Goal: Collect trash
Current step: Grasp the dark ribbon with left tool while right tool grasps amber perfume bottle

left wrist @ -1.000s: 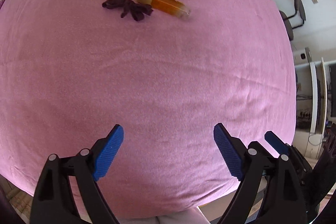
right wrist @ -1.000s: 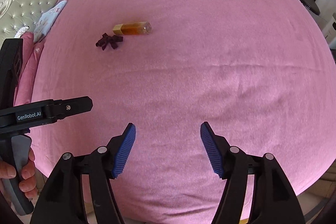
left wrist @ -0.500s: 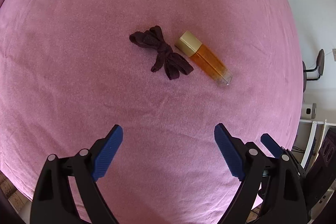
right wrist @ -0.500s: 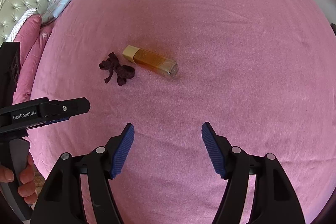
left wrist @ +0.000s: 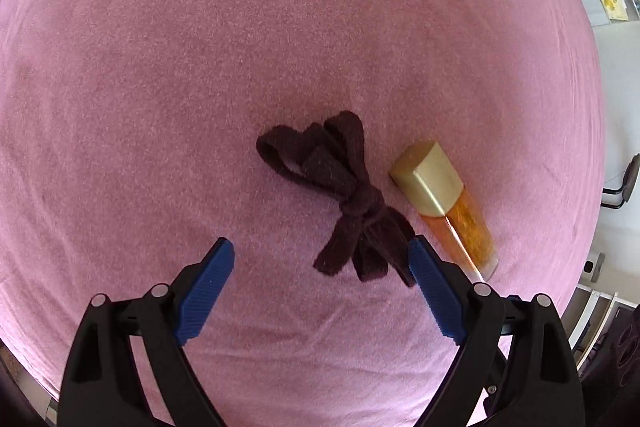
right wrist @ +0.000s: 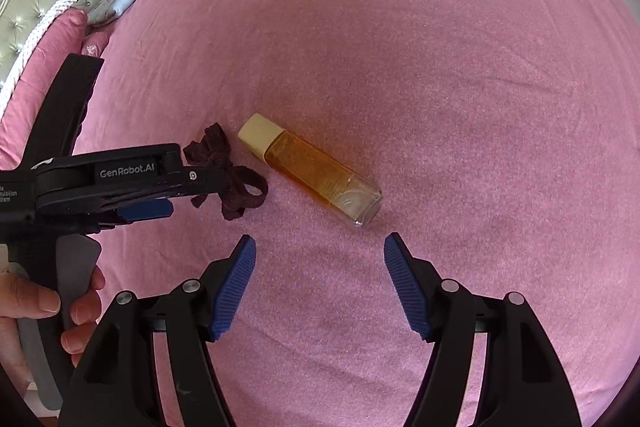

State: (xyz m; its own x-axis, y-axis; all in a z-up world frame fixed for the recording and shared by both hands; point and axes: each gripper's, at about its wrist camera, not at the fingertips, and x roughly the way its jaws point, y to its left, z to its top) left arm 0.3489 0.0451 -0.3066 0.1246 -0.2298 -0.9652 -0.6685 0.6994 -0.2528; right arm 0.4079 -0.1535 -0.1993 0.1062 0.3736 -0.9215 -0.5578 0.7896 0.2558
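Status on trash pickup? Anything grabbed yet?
Nothing collected yet. Dark ribbon bow and amber bottle both lie on the pink bedspread. Left gripper is open around the bow's tails; right gripper is open just short of the bottle. Both grabs remain.

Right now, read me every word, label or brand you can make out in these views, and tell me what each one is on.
"GenRobot.AI": white lettering on the black side of the left tool, seen from the right wrist view.
Small white print at the far left edge of the same tool body: cut off and too small to read.
The bottle, the dark ribbon bow and the pink bedcover show no readable text.
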